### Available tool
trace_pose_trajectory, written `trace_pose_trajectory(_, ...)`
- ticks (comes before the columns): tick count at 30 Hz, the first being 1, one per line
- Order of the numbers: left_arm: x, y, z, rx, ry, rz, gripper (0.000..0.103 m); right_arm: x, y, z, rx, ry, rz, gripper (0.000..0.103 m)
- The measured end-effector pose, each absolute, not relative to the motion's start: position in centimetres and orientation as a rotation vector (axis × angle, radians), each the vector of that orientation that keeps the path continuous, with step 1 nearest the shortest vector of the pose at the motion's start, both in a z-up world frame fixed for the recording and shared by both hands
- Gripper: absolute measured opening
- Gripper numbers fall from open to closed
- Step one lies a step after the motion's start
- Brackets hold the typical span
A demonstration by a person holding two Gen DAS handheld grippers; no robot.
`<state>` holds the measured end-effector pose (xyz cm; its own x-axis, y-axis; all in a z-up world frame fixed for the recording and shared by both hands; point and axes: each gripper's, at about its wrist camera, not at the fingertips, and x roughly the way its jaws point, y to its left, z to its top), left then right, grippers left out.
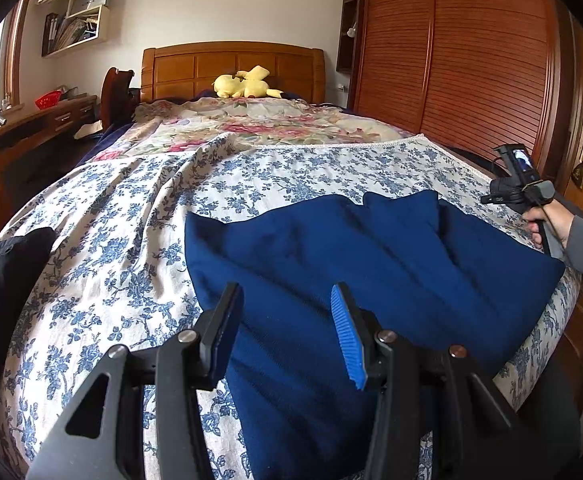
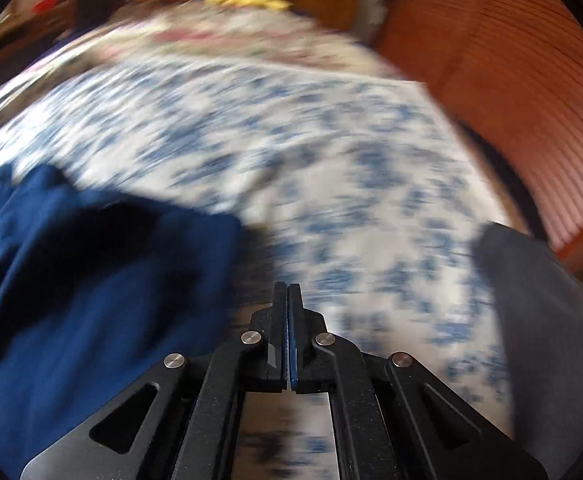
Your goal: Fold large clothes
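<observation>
Left gripper (image 1: 285, 304) gapes empty over the blue garment (image 1: 371, 264); right gripper (image 2: 288, 292), closed empty, sits beside it.

Bed (image 1: 251, 128) w/ blue-floral sheet (image 1: 131, 240); navy garment (image 1: 371, 264) at 5 o'clock, black cloth (image 1: 3, 280) at 8, yellow plush (image 1: 243, 82) at 12.

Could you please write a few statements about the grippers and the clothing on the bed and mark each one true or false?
1. The left gripper is open above the blue garment. True.
2. The right gripper is clamped on the blue garment. False: its fingers are together with nothing between them.
3. The blue garment lies on a plain white sheet. False: the bedspread has a blue floral print.
4. A yellow plush toy sits near the headboard. True.
</observation>
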<state>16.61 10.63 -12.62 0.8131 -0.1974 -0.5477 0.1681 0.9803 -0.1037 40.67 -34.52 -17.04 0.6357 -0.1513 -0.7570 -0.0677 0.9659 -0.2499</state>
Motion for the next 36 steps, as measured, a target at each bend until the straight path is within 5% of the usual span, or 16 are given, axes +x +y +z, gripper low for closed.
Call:
trace_pose_trajectory(7,16.3,10.1,-12.7,-0.044,0.594,-0.188,0.044,38.7,-37.3,-15.5,-0.114,0.873,0.074,0.002)
trace_pose_trajectory(8,16.1,9.9,-12.7,-0.041,0.595,-0.182,0.044,38.7,-37.1,-15.5,-0.105,0.873,0.088,0.007)
trace_pose_trajectory(10,15.6,9.5,-12.7,-0.037,0.596,-0.176,0.044,38.8,-36.5,-15.9,-0.076,0.885,0.139,0.044)
trace_pose_trajectory(11,15.3,9.3,-12.7,-0.037,0.599,-0.170,0.044,38.8,-36.2,-16.3,-0.058,0.897,0.168,0.050)
trace_pose_trajectory(16,13.5,8.3,-13.2,-0.037,0.630,-0.145,0.044,39.8,-34.0,-19.3,-0.013,1.012,0.271,0.049)
trace_pose_trajectory(17,13.2,8.1,-13.3,-0.037,0.634,-0.142,0.044,39.8,-33.8,-19.7,-0.006,1.023,0.287,0.042)
trace_pose_trajectory(19,12.6,7.8,-13.5,-0.033,0.649,-0.126,0.044,39.5,-33.5,-19.4,0.021,1.013,0.372,0.004)
trace_pose_trajectory(21,12.1,7.6,-13.7,-0.033,0.660,-0.111,0.044,38.5,-33.3,-18.4,-0.051,0.956,0.381,0.001)
trace_pose_trajectory(29,9.8,7.9,-13.3,-0.039,0.705,-0.054,0.044,35.7,-36.5,-15.5,-0.048,0.871,0.265,0.002)
trace_pose_trajectory(36,8.9,8.0,-12.6,-0.031,0.722,-0.018,0.044,31.0,-37.6,-12.5,-0.103,0.811,0.301,0.025)
